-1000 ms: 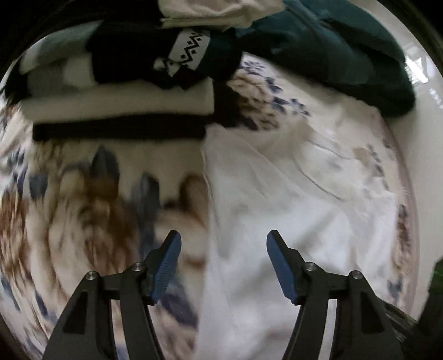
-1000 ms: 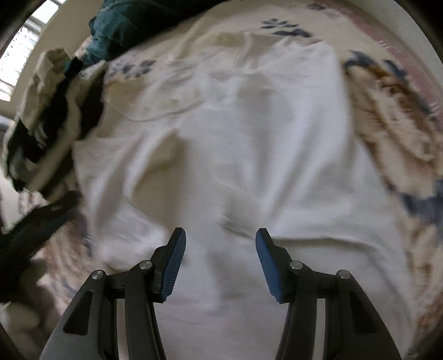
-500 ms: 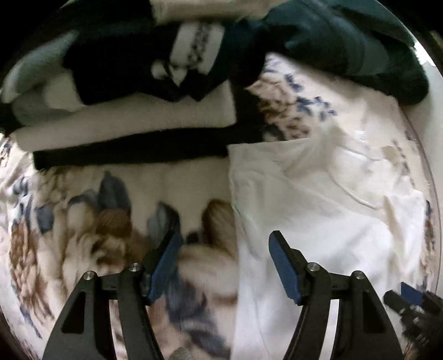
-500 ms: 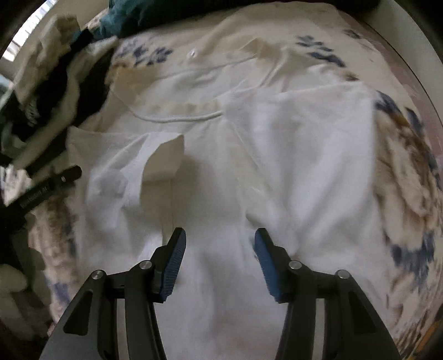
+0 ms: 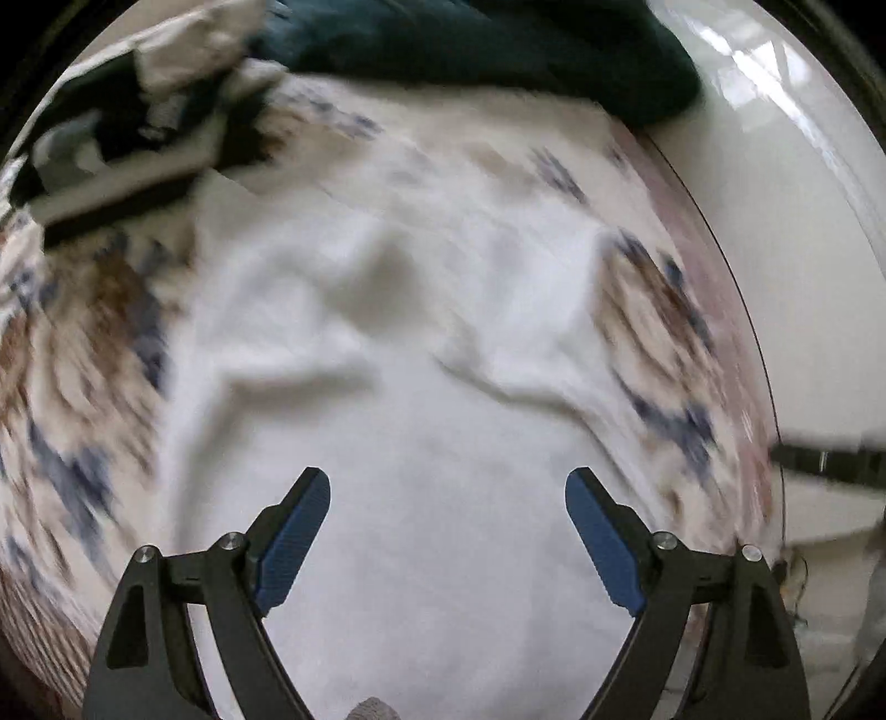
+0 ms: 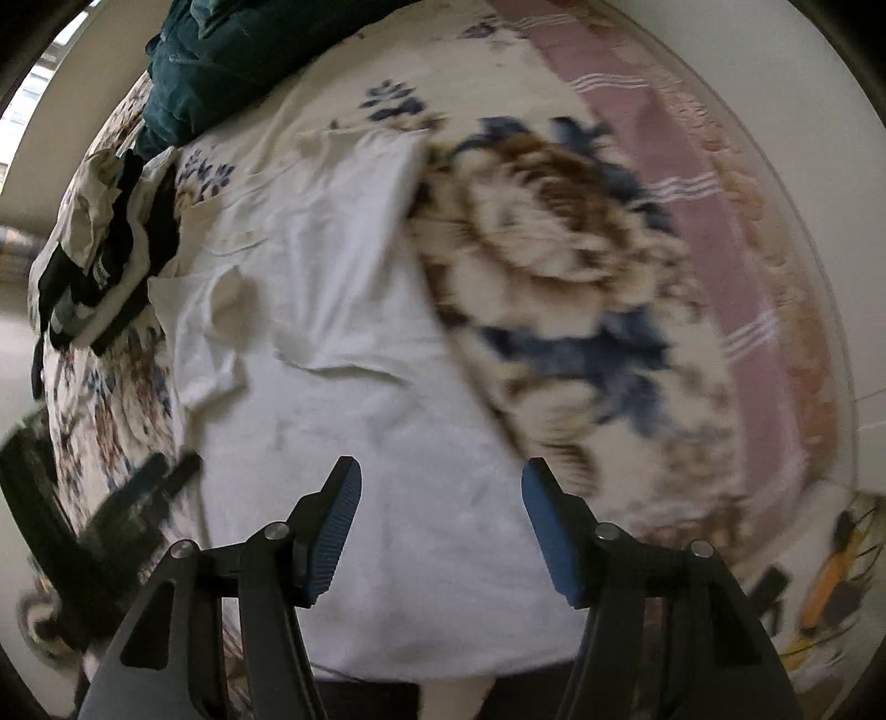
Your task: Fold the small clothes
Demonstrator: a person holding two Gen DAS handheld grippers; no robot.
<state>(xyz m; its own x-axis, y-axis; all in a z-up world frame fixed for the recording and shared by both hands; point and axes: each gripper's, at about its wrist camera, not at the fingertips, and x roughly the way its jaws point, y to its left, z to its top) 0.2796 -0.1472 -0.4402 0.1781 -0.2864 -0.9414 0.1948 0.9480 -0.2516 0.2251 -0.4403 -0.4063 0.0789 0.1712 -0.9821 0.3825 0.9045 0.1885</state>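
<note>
A white garment [image 5: 421, 421] lies spread and wrinkled on a floral bedspread [image 5: 83, 354]. My left gripper [image 5: 447, 531] is open and empty, hovering over the garment's near part. In the right wrist view the same white garment [image 6: 354, 387] lies flat, with a sleeve folded up at its left. My right gripper [image 6: 441, 523] is open and empty above the garment's near right edge. The left gripper [image 6: 138, 498] shows blurred at the garment's left side.
A stack of folded black and cream clothes [image 5: 127, 144] sits at the far left, also in the right wrist view [image 6: 94, 266]. A dark teal garment [image 5: 498, 50] lies at the far edge. A pink bed border [image 6: 698, 183] runs along the right. Orange and black items [image 6: 825, 581] lie at the lower right.
The left gripper has swung right, from over the floral bedspread to over the white garment. The right gripper has pulled back towards the garment's near right edge. Both stayed open.
</note>
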